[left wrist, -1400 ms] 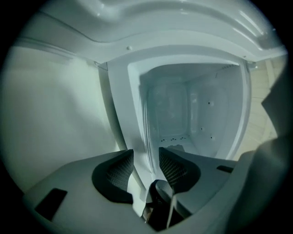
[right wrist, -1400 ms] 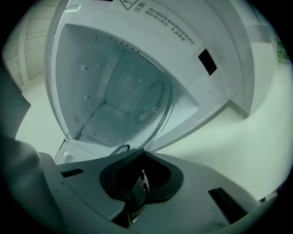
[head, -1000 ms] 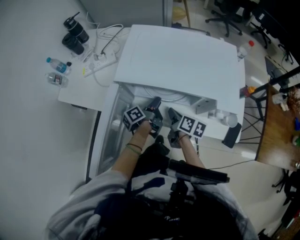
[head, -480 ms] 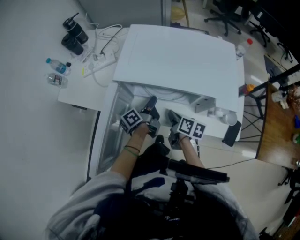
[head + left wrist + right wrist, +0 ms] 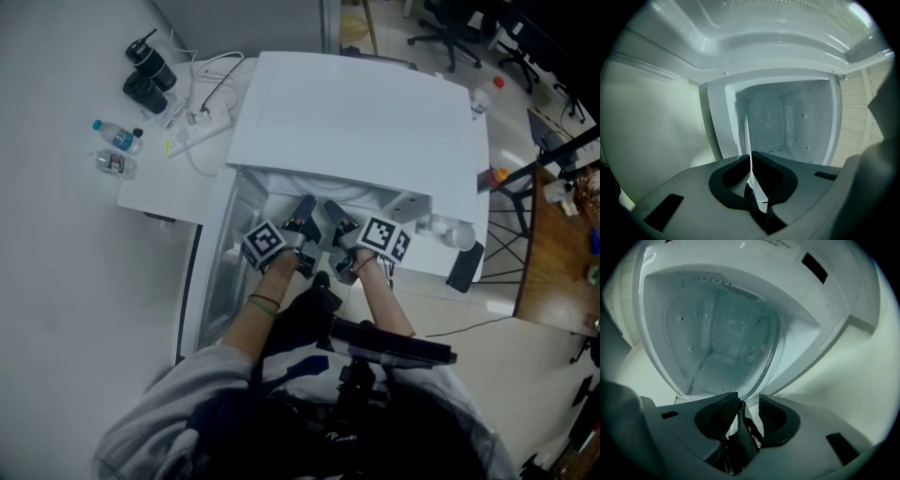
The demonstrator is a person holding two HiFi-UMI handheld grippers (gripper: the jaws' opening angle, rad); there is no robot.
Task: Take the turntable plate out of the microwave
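Step in hand: getting a grip on the clear round glass turntable plate (image 5: 754, 348) - it sits inside the cavity of the white boxy microwave (image 5: 356, 122) on the white desk (image 5: 159, 183), door swung open, front rim at the mouth of the cavity. Left gripper (image 5: 305, 208): its jaws have just been closing and are now clamped on the plate's thin front rim, which shows edge-on as a pale line running out from between the pads in the left gripper view. Right gripper (image 5: 336, 217): just beside the left one, jaws have just been opening and stand apart; the rim's curve runs into the gap between them but the pads don't press on it (so only one side is gripped for now). Can't tell whether the plate is clear of its hub. Next move, as I judge it: close the right jaws on the rim near the left grip, then raise both together and draw straight back through the opening - keep the plate level, since glass held at one edge will want to tip and slip.
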